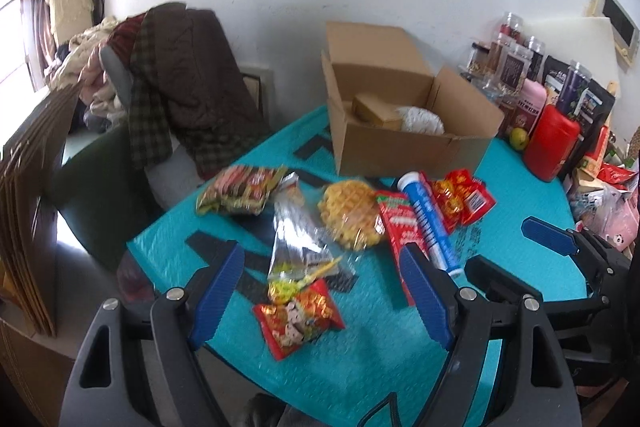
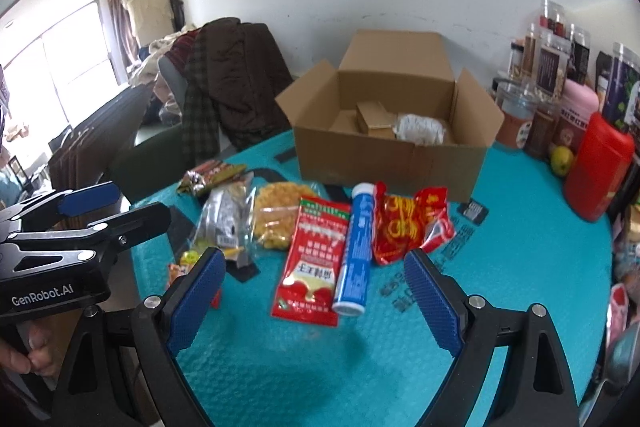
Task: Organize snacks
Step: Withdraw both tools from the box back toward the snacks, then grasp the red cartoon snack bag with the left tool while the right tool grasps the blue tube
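Several snacks lie on the teal table (image 1: 372,359): a red packet (image 1: 298,317), a clear silver bag (image 1: 296,239), a waffle pack (image 1: 350,217), a flat red sachet (image 2: 314,259), a blue tube (image 2: 356,251), a crinkled red bag (image 2: 408,225) and a dark green-red pack (image 1: 240,189). An open cardboard box (image 2: 392,155) stands behind them, with a small carton and a white bundle inside. My left gripper (image 1: 324,291) is open above the red packet. My right gripper (image 2: 316,295) is open just in front of the sachet and tube.
Jars, pouches and a red canister (image 2: 596,167) crowd the table's right side, with a green fruit (image 2: 562,159) beside them. A chair draped with a brown jacket (image 1: 192,79) stands behind the table's left. Flat cardboard sheets (image 1: 28,227) lean at far left.
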